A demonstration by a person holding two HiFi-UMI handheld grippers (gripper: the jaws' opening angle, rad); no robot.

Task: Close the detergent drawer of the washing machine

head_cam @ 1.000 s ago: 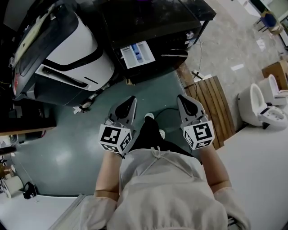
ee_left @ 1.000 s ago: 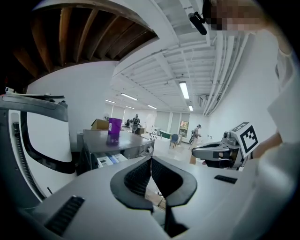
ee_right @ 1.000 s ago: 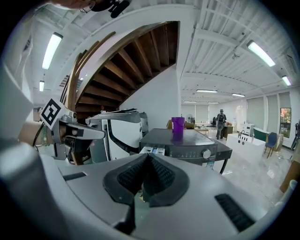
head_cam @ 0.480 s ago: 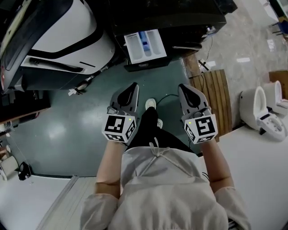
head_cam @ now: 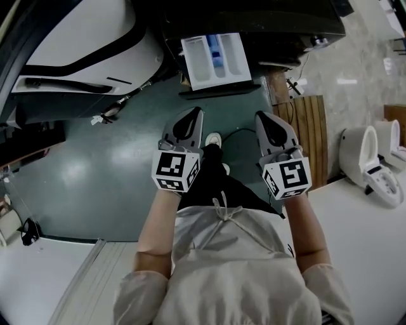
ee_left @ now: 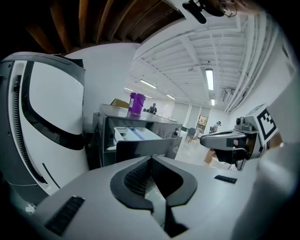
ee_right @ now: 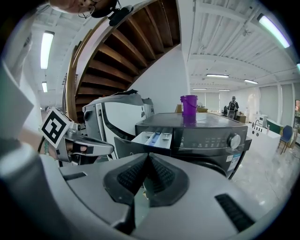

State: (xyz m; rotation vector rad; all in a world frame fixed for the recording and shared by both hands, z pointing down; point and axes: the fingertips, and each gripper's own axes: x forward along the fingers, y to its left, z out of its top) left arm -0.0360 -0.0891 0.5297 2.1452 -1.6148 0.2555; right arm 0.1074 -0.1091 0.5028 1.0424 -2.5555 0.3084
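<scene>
The dark washing machine (head_cam: 266,19) stands ahead of me. Its white detergent drawer (head_cam: 217,60), with a blue compartment, is pulled out over the green floor. My left gripper (head_cam: 192,115) and right gripper (head_cam: 263,118) are side by side short of the drawer, both shut and holding nothing. The left gripper view shows the open drawer (ee_left: 133,135) just beyond the closed jaws (ee_left: 151,160), with the right gripper (ee_left: 227,139) alongside. From the right gripper (ee_right: 148,157) the drawer (ee_right: 157,137) juts from the machine's front, left of the control knob (ee_right: 233,140).
A large white and grey machine (head_cam: 82,44) stands to the left of the washer. A purple cup (ee_right: 188,106) sits on the washer's top. A wooden pallet (head_cam: 307,127), a toilet (head_cam: 365,159) and a white counter (head_cam: 365,254) lie to the right.
The person has stepped closer to the washing machine. The drawer now lies nearer both grippers, which stay shut and side by side.
</scene>
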